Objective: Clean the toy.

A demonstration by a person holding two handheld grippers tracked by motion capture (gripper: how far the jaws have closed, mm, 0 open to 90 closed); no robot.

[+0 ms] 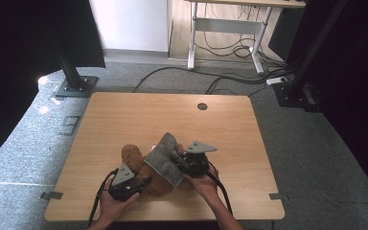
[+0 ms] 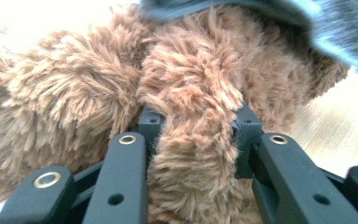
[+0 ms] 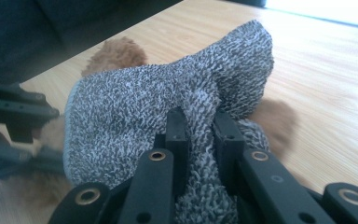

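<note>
High view: teddy bear [image 1: 146, 175] near table [image 1: 124, 115] front edge, far half bare.

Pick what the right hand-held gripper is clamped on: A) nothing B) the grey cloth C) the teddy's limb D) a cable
B: in the right gripper view the right hand-held gripper pinches a fold of the grey cloth, while the left hand-held gripper grips a limb of the teddy.

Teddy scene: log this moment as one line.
left tool: shut on teddy | right tool: shut on towel | towel over teddy
</note>
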